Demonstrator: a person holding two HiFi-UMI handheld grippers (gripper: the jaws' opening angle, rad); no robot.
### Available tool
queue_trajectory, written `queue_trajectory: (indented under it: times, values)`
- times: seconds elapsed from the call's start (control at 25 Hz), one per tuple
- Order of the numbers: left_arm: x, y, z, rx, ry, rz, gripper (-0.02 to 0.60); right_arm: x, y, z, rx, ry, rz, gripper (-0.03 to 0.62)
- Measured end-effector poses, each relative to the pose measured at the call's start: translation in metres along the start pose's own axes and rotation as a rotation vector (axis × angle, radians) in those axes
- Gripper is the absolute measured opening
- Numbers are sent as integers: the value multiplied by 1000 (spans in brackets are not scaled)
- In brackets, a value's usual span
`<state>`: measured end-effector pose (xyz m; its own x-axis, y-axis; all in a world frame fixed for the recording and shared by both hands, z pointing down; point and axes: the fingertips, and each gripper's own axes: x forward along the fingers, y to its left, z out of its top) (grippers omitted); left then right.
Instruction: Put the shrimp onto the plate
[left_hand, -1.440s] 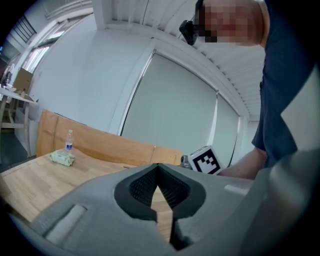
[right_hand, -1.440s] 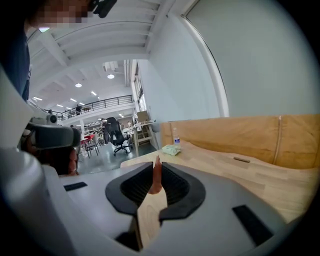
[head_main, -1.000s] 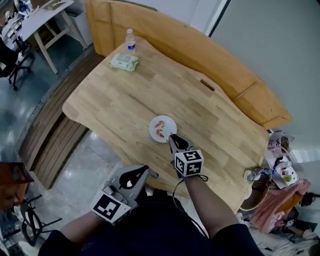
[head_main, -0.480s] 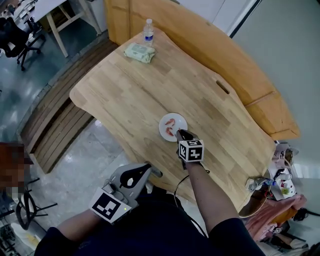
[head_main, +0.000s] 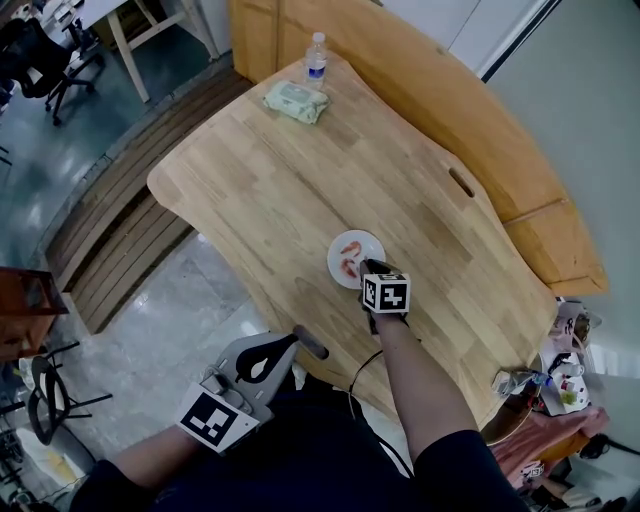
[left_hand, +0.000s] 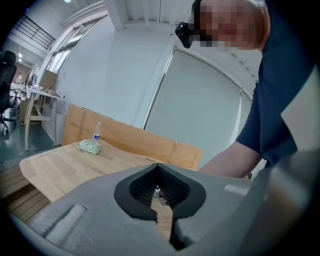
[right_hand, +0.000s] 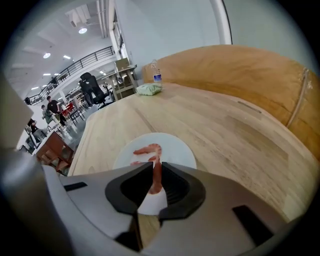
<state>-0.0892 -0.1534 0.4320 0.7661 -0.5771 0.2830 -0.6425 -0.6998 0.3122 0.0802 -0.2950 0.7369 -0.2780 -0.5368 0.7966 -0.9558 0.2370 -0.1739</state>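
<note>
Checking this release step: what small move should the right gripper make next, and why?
Probably open the fingers: the right gripper pinches a shrimp directly over the plate, where another shrimp already lies.

Pale wood table (head_main: 260, 180) fills the centre, w/ a curved wood bench back (head_main: 430, 80) wrapping it from 12 to 3 o'clock. White wall (head_main: 590, 110) at 2. Slatted wood decking (head_main: 110, 230) at 9, glossy grey floor (head_main: 150, 340) approx. 8. Black office chair (head_main: 40, 58) & white desk (head_main: 128, 52) at 11. Ceiling lights (right_hand: 82, 30) lit.
</note>
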Motion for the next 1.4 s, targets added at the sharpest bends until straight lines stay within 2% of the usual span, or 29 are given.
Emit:
queue_trajectory:
  times: [0.36, 0.72, 0.8, 0.88, 0.92, 1.12, 1.4]
  values:
    - [0, 3, -4, -11, 5, 20, 5, 17, -4, -5, -22, 56, -10, 61]
    - [-1, 1, -9, -12, 15, 19, 5, 17, -3, -2, 0, 36, -4, 67]
    - [0, -1, -9, -12, 19, 15, 5, 19, -2, -2, 7, 28, 22, 86]
    - [0, -3, -9, -8, 23, 10, 5, 20, -2, -1, 13, 22, 43, 133]
    - [0, -4, -9, -6, 24, 8, 5, 18, -3, 1, 18, 13, 49, 152]
    - [0, -11, -6, 7, 17, -7, 5, -3, -1, 19, 63, -82, 76, 163]
    - [3, -27, 5, 40, -11, -53, 5, -57, 16, 28, 28, -200, 97, 161]
